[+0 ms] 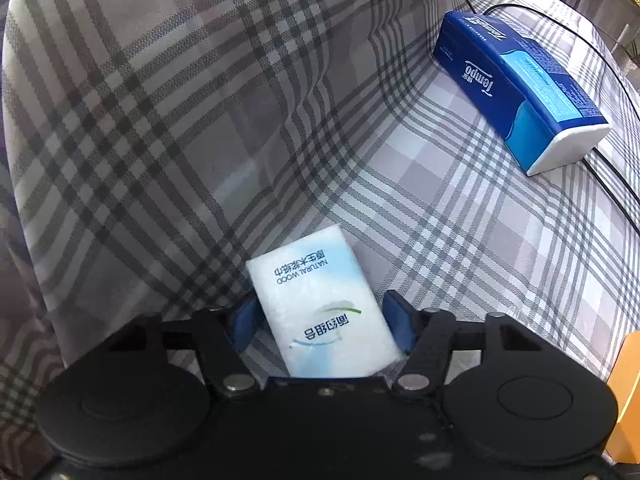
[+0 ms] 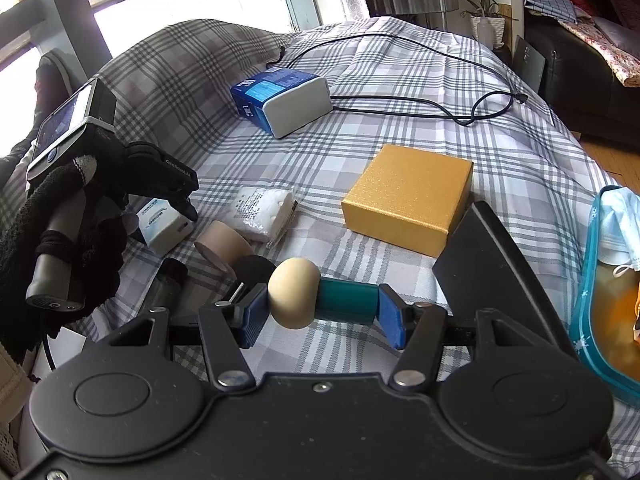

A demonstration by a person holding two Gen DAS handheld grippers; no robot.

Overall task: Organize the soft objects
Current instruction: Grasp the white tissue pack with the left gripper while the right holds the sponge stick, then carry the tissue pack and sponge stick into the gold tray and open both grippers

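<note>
Woven checked cloth [image 1: 200, 120], glittery gold box [image 2: 408, 196]

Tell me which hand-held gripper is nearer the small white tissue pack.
Left. The left hand-held gripper has the small white tissue pack between its fingers. The right hand-held gripper is off to the side, shut on a teal-and-beige peg toy.

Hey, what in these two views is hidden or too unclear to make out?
- Left wrist view: near end of the small tissue pack, hidden behind the gripper body.
- Right wrist view: contents of the teal-rimmed container, cut off by the right edge.
- Right wrist view: print on the white packet, too small.
</note>
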